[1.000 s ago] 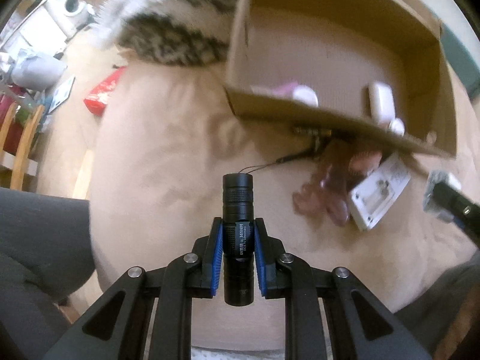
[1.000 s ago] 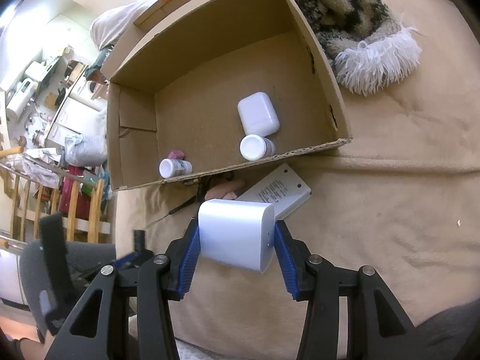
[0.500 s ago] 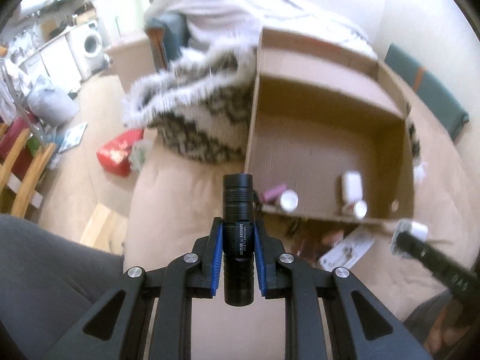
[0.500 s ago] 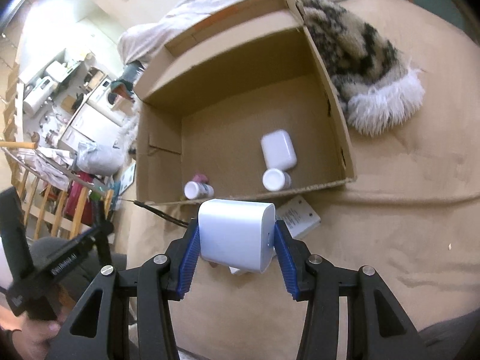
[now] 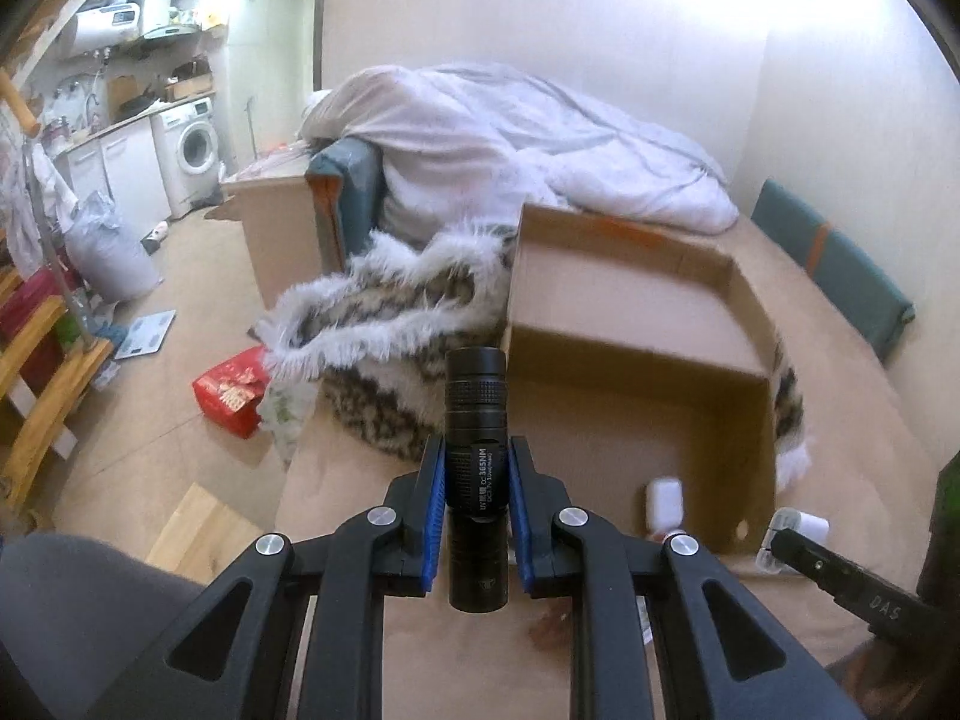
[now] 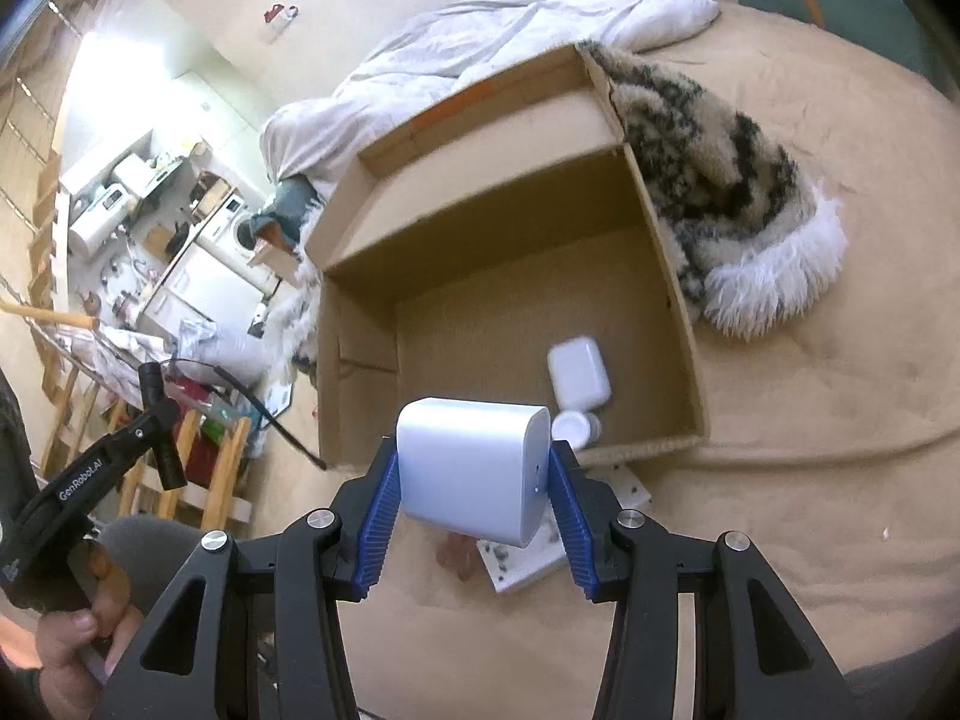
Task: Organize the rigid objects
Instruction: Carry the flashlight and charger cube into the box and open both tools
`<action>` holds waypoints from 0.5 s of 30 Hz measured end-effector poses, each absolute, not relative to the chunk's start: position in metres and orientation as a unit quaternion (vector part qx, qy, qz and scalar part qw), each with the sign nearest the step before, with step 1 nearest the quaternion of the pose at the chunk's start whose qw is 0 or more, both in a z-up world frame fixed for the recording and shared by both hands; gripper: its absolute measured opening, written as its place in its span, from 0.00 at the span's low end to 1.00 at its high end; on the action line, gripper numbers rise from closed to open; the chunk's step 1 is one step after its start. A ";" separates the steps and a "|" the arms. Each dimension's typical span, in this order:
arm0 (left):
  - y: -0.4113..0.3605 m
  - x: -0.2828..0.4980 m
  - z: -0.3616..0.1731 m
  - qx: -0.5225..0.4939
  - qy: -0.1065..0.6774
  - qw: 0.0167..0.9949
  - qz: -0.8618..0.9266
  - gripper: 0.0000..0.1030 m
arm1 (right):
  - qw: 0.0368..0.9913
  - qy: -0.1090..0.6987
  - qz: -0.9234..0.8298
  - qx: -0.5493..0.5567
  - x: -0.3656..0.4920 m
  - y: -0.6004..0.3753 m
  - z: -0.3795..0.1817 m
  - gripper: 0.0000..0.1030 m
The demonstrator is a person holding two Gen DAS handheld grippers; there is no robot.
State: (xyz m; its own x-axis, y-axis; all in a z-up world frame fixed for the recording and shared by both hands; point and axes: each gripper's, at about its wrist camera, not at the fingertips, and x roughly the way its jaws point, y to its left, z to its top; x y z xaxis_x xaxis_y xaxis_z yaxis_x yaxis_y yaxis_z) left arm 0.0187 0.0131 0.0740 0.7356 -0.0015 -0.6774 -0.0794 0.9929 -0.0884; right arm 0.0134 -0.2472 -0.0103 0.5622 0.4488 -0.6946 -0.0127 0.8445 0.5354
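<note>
1. A white duvet (image 5: 540, 138) lies heaped behind the tan bed surface (image 6: 810, 510).
2. A spotted fur throw (image 6: 720, 192) with a white fringe rests beside it.
3. A washing machine (image 5: 195, 147) stands in the kitchen corner.
4. A red bag (image 5: 231, 390) lies on the floor.

Pale, bare walls (image 5: 600, 30) close the room, brightly lit at the upper right. A rumpled white duvet (image 5: 540, 138) is heaped at the far end of a tan-covered bed (image 5: 840, 360). To the left, a beige floor (image 5: 150, 420) runs to a kitchen corner with a washing machine (image 5: 195, 150) under a counter. Wooden rails (image 5: 36, 396) stand at the left edge, a red bag (image 5: 231, 390) on the floor nearby.
</note>
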 end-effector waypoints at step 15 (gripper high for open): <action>-0.022 0.080 0.077 -0.041 0.356 0.934 -0.013 0.17 | 0.860 0.447 0.133 0.208 0.073 -0.245 0.005 0.49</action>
State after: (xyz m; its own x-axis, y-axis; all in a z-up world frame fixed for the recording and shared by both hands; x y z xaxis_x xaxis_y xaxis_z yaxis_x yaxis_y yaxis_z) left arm 0.0800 -0.0225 0.0773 0.7464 -0.0533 -0.6634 -0.0055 0.9963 -0.0863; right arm 0.0735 -0.2452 0.0050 0.5651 0.4149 -0.7131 -0.0434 0.8781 0.4765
